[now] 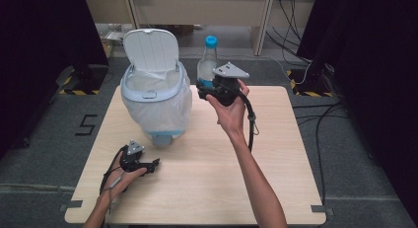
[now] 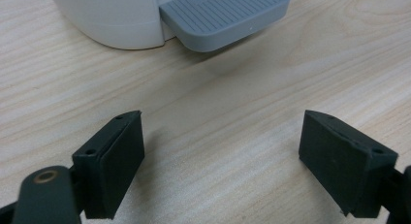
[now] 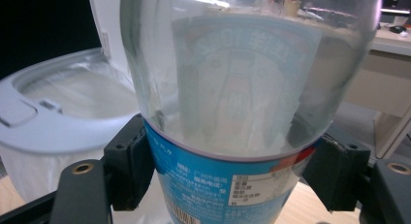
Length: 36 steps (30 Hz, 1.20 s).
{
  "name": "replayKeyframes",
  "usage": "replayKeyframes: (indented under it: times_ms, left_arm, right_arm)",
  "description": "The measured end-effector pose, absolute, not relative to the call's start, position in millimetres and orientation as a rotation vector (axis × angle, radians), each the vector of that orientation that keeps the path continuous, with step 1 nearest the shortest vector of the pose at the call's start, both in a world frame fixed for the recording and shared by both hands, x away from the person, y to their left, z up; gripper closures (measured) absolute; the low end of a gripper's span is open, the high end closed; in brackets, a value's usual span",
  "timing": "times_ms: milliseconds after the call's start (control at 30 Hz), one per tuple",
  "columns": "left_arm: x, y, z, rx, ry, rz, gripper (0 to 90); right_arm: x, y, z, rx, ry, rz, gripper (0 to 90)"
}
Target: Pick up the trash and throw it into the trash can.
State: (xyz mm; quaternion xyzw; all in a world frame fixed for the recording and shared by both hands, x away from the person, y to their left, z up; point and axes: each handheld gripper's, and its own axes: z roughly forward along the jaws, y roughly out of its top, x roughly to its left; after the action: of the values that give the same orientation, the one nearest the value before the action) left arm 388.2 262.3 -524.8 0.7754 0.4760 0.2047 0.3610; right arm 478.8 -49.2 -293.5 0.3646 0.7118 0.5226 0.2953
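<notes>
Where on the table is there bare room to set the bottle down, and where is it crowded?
Free: the table's whole right half beyond the bin, and the near middle between the two forearms. Crowded: the far-left part with the bin, and the near-left corner where the left claw rests by the pedal.

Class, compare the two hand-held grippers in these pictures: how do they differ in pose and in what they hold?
The right hand-held gripper is raised above the table and clamps a bottle; the left hand-held gripper sits low by the table, jaws open and empty. The right is beside the bin's open top, the left near its pedal. Both are black.
</notes>
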Motion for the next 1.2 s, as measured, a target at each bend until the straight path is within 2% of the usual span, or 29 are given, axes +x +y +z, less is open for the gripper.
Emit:
replayKeyframes:
  times_ms: [667, 1200]
  left_arm:
    - [388, 263, -524, 2.000, 1.228, 0.521, 15.5]
    - [388, 263, -524, 2.003, 1.228, 0.518, 15.6]
  right_arm:
    - [499, 13, -245, 0.881, 1.956, 1.417, 28.1]
    - [521, 67, -251, 0.868, 2.060, 1.430, 28.0]
